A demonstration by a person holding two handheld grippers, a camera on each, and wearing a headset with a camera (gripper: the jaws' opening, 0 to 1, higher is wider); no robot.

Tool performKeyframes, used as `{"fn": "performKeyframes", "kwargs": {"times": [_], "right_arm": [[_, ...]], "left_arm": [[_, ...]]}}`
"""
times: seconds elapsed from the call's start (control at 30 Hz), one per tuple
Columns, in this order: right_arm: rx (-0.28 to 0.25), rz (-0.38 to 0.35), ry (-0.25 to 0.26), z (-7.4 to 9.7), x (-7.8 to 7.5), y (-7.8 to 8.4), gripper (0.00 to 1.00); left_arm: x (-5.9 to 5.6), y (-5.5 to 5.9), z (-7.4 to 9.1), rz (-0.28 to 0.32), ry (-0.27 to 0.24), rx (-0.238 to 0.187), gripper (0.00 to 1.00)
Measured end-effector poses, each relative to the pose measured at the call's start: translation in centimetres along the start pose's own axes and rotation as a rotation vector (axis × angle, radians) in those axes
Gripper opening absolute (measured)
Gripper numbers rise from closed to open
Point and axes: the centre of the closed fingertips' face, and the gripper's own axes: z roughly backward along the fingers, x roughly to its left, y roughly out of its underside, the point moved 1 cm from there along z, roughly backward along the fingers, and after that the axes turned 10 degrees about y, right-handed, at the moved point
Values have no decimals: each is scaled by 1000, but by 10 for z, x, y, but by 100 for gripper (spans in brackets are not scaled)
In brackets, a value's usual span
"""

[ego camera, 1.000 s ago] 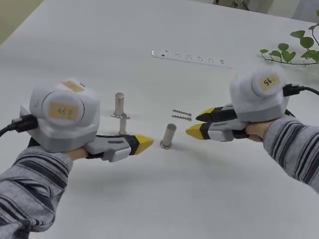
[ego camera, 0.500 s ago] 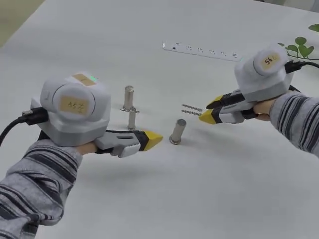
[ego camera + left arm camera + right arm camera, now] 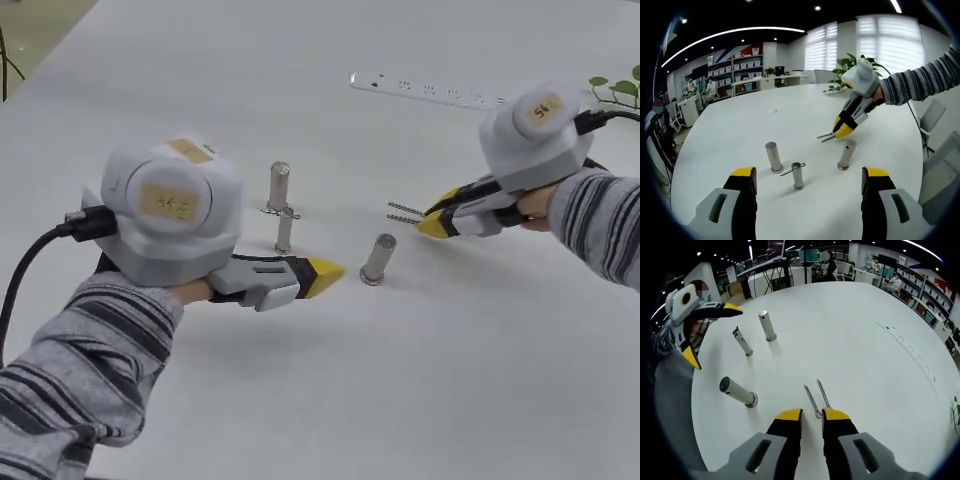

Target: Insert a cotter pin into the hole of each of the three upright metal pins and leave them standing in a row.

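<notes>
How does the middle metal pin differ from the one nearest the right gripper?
The middle pin has a cotter pin through it; the other pin has none. The middle pin looks thinner than the other pin. Both are grey metal and stand upright on the table.

The left tool point(image 3: 809, 173) is holding its jaws wide apart over the white bench point(image 3: 735, 125). Just ahead, between the jaws, the middle metal pin point(image 3: 798, 176) is standing upright with a cotter pin point(image 3: 789, 171) sticking through it. The left metal pin point(image 3: 773, 156) is standing bare just beyond it. The right metal pin point(image 3: 846, 154) is tilting slightly ahead of the right jaw. Farther ahead, the right tool point(image 3: 842, 131) is pointing its yellow tips at two loose cotter pins point(image 3: 825, 136).
</notes>
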Motion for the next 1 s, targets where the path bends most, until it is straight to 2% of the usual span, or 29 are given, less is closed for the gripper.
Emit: {"fn": "performKeyframes", "kwargs": {"times": [0.1, 0.2, 0.3, 0.43, 0.53, 0.67, 0.9, 1.0], "right_arm": [[11, -8, -2, -3, 0, 0, 9], [41, 20, -10, -6, 1, 3, 7], [71, 65, -6, -7, 1, 6, 4], [82, 98, -11, -8, -2, 6, 2], [103, 182, -4, -9, -3, 5, 0], [120, 220, -9, -9, 1, 4, 0], [111, 256, 8, -7, 3, 4, 0], [89, 281, 18, -2, 5, 3, 0]], "left_arm": [[1, 0, 1, 8, 0, -2, 85], [1, 1, 1, 17, 3, 2, 85], [2, 2, 1, 21, 3, 3, 85], [2, 2, 1, 25, 4, 4, 85], [1, 2, 1, 24, 5, 6, 85], [0, 2, 1, 22, 8, 7, 85], [0, 0, 2, 12, 4, 4, 84], [0, -1, 3, 1, 5, 5, 84]]}}
